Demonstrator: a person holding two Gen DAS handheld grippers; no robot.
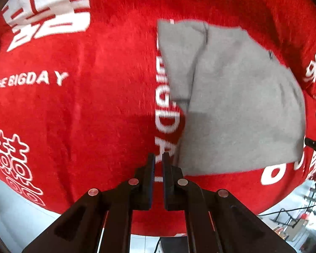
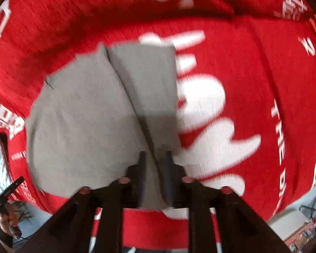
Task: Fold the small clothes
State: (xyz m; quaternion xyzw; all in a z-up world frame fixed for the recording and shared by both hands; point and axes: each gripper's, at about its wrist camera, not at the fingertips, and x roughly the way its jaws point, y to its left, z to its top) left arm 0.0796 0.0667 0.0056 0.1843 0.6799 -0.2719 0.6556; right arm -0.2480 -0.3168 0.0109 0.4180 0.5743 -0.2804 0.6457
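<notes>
A grey garment [image 1: 231, 105] lies folded and flat on a red cloth [image 1: 84, 116] printed with white lettering. In the left wrist view it is right of my left gripper [image 1: 158, 158], which hangs above bare red cloth just off the garment's near-left corner. Its jaws are shut with nothing between them. In the right wrist view the grey garment [image 2: 84, 116] fills the left middle, with a fold line running down toward my right gripper [image 2: 155, 155]. That gripper hovers over the garment's near edge, jaws apart, the fabric lying below them and not pinched.
The red cloth [image 2: 252, 73] drapes over the table edge, with pale floor [image 1: 14, 206] below. A hand [image 2: 5, 221] holding a black tool shows at the lower left of the right wrist view. Clutter [image 1: 295, 221] stands on the floor at lower right.
</notes>
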